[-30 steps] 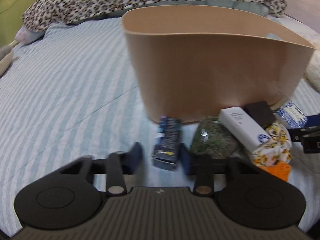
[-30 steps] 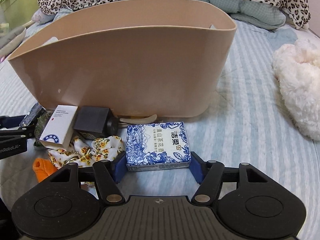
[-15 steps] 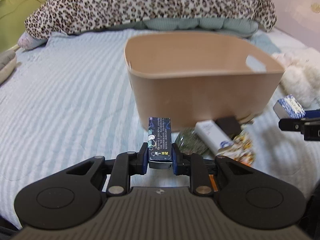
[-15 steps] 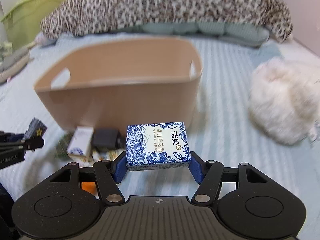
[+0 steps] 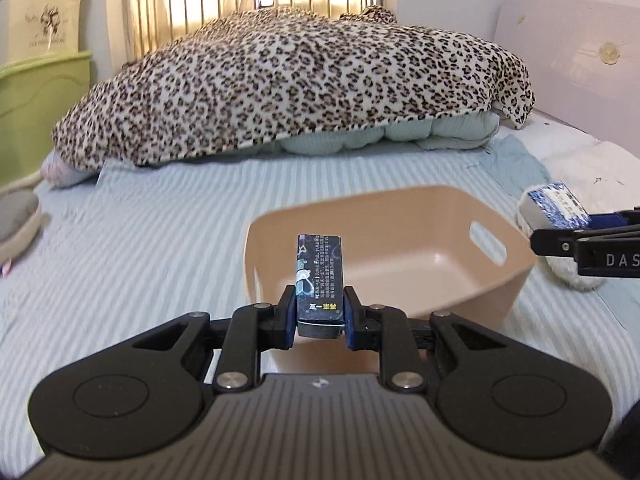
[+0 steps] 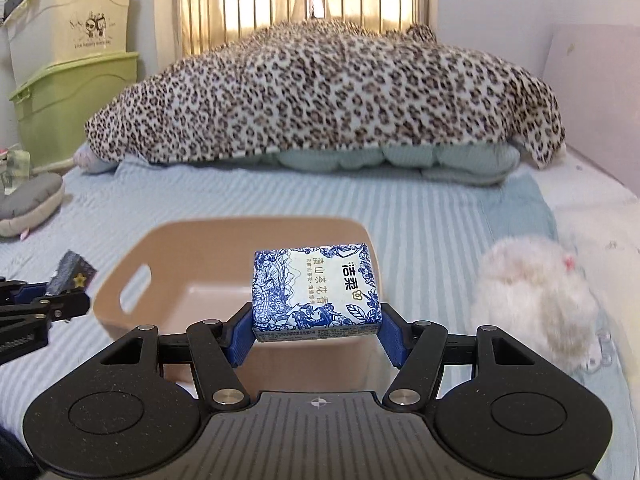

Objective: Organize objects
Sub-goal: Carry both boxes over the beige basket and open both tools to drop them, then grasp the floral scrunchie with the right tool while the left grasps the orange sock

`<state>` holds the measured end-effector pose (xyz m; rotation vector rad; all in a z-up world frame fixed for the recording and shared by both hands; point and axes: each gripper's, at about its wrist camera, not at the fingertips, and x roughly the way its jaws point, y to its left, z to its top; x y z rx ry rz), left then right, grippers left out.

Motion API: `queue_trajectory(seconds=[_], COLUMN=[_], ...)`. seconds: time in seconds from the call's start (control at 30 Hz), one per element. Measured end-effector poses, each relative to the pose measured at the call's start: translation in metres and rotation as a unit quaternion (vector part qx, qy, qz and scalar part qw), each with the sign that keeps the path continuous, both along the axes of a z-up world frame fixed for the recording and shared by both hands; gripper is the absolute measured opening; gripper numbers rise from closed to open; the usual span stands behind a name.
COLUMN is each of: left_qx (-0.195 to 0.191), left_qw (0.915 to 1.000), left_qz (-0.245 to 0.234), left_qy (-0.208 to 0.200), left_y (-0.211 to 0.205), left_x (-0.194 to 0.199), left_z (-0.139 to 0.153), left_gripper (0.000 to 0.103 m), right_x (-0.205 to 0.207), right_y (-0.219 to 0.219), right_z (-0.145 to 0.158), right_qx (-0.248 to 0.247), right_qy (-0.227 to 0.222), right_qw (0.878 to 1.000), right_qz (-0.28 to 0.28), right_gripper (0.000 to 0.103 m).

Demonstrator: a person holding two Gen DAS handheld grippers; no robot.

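My left gripper (image 5: 319,320) is shut on a small dark blue box (image 5: 320,276) and holds it upright above the near rim of a tan plastic basket (image 5: 400,248), whose inside is bare. My right gripper (image 6: 316,334) is shut on a blue-and-white tissue pack (image 6: 316,292) and holds it above the same basket (image 6: 168,280), over its near right side. Each gripper shows at the edge of the other's view: the tissue pack (image 5: 554,206) at right, the dark box (image 6: 72,278) at left.
The basket stands on a pale blue striped bed sheet (image 5: 140,248). A leopard-print blanket (image 5: 288,80) lies heaped at the far end. A white fluffy toy (image 6: 540,292) lies right of the basket. Green and cream storage bins (image 6: 72,80) stand at the far left.
Both grippers have risen from the bed with their objects, from beside the basket's wall to above its rim. The left gripper closed on the dark box a second ago.
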<state>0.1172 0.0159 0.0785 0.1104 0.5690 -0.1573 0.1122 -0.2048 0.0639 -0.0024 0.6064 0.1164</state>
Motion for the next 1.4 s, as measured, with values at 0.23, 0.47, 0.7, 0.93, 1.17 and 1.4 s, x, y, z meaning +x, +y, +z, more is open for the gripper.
queue_trajectory(seconds=[0.23,0.47,0.7,0.93,1.17,1.4], left_qx=[0.032,0.047,0.053,0.036,0.044,0.034], left_qw=[0.9993,0.9950,0.9859,0.9869,0.9940,0.9942], left_qz=[-0.002,0.004,0.011,0.030,0.034,0.052], left_qy=[0.018,0.088,0.158,0.154,0.094,0.088], left_y=[-0.028,-0.042,-0.039,-0.034,-0.036,-0.022], left_x=[0.054,0.101,0.122,0.112,0.075,0.040], left_z=[-0.011,-0.057,-0.090,-0.077,-0.035,-0.018], left_gripper=[0.024,0.024,0.024,0.048,0.087,0.088], right_x=[0.043,0.082,0.099,0.094,0.065,0.020], right_y=[0.009,0.019,0.034,0.036,0.020,0.010], right_z=[0.003,-0.027,-0.062,-0.066,-0.035,-0.018], right_qx=[-0.004,-0.031,-0.066,-0.067,-0.058,-0.050], right_qy=[0.000,0.039,0.103,0.117,0.085,0.072], right_qw=[1.000,0.999,0.992,0.990,0.995,0.996], right_qz=[0.010,0.011,0.028,0.029,0.016,0.007], right_gripper=[0.060,0.060,0.060,0.068,0.084,0.095])
